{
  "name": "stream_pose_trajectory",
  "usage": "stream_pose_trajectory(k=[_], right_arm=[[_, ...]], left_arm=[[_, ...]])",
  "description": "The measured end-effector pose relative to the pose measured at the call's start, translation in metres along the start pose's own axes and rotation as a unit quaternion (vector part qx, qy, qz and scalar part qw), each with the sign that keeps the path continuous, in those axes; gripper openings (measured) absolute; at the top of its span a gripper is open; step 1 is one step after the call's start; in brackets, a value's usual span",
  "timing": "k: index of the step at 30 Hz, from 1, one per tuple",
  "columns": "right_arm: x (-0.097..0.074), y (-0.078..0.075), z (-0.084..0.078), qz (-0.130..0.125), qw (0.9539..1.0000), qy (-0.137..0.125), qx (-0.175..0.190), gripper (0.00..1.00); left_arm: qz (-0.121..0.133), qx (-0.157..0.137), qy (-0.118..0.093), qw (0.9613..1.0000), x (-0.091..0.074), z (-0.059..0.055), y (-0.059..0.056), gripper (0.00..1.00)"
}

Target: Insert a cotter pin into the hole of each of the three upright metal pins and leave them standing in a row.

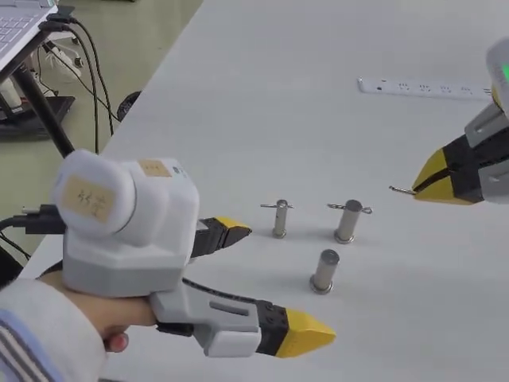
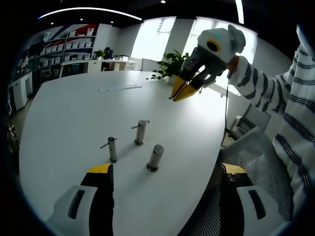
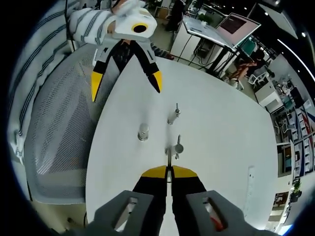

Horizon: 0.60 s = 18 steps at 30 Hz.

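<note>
Right hand-held gripper (image 1: 421,188) clenches cotter pin (image 1: 402,191); left hand-held gripper (image 1: 285,278) hangs released. Risk: skewed entry may topple bare metal pin (image 1: 324,270).

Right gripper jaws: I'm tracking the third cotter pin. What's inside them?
A cotter pin sticks out of the right gripper, whose jaws are shut on it. The clamped part is hidden between the yellow tips.

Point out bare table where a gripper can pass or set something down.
Free: the wide tabletop between the metal pins and the power strip, and the stretch beneath the right gripper. Crowded: beside the pins, where the open left gripper sits close.
</note>
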State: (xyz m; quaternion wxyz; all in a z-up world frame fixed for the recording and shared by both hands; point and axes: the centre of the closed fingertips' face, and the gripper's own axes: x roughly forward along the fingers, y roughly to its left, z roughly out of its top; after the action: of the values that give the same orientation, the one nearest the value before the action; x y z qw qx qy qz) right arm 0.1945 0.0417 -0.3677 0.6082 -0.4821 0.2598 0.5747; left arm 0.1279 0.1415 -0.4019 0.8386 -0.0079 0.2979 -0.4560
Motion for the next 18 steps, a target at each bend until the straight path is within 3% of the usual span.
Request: stream_pose_trajectory(k=[4, 6, 18], right_arm=[[0.001, 0.008, 0.006, -0.003, 1.0, -0.009, 0.002, 0.0], [0.002, 0.015, 0.007, 0.007, 0.9999, -0.014, 0.005, 0.0], [0.004, 0.033, 0.009, 0.001, 0.9998, -0.016, 0.01, 0.0]], left_arm=[[-0.001, 0.004, 0.003, 1.0, 0.002, 0.0, 0.001, 0.87], [-0.003, 0.004, 0.001, 1.0, 0.002, 0.002, 0.001, 0.87], [0.002, 0.008, -0.002, 1.0, 0.003, 0.007, 0.006, 0.87]])
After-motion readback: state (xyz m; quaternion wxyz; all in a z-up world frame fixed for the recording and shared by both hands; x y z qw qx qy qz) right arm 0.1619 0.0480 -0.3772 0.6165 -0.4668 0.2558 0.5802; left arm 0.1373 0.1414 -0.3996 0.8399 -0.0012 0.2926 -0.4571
